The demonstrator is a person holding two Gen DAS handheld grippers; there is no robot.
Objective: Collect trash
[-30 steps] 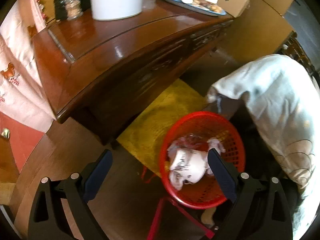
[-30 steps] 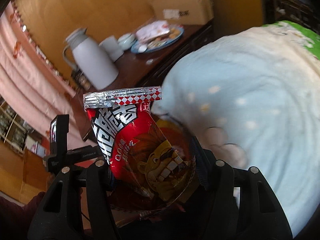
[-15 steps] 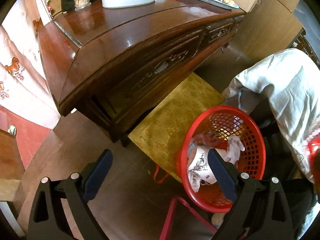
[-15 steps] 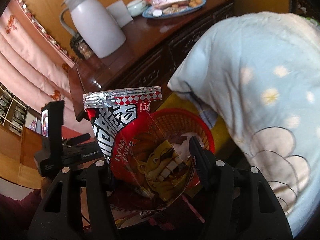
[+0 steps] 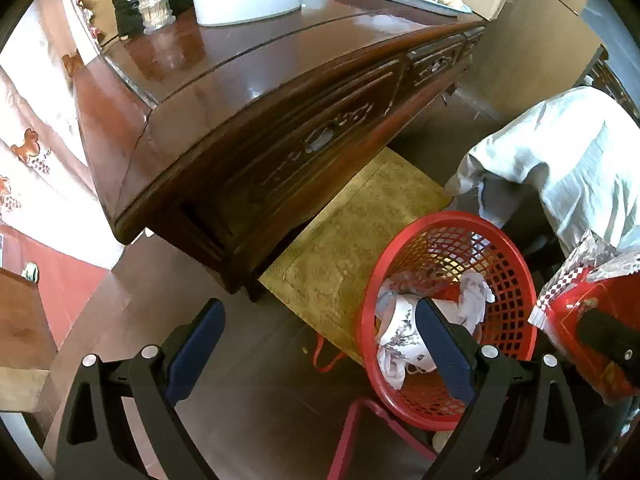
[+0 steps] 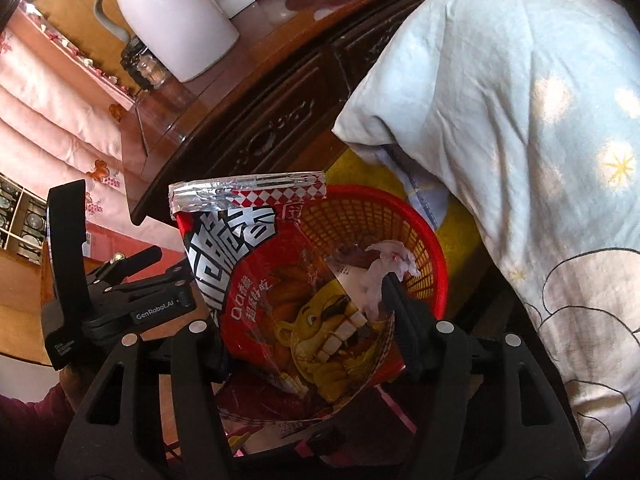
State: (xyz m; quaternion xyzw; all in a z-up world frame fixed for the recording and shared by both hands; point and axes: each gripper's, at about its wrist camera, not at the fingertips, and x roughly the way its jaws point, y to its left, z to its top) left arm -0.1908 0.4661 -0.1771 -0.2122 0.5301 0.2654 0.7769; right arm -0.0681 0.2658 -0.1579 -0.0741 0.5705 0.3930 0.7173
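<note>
A red snack bag (image 6: 292, 300) is being clamped by the right gripper (image 6: 312, 344), near the red basket (image 6: 424, 240). The left gripper (image 5: 320, 344) is being held wide, empty, above wooden floor (image 5: 248, 380) between cabinet (image 5: 280, 120) and basket.

The basket (image 5: 516, 280) mouth at lower right is open above, hemmed by the blanket (image 5: 568, 160) at right and the cabinet (image 5: 280, 120) upper left; bare floor (image 5: 248, 384) lies lower centre.

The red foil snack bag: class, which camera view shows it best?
The right wrist view: the red foil snack bag fills the centre, print readable, clamped in the right claw. The left wrist view catches only its crumpled top at the right edge.
</note>
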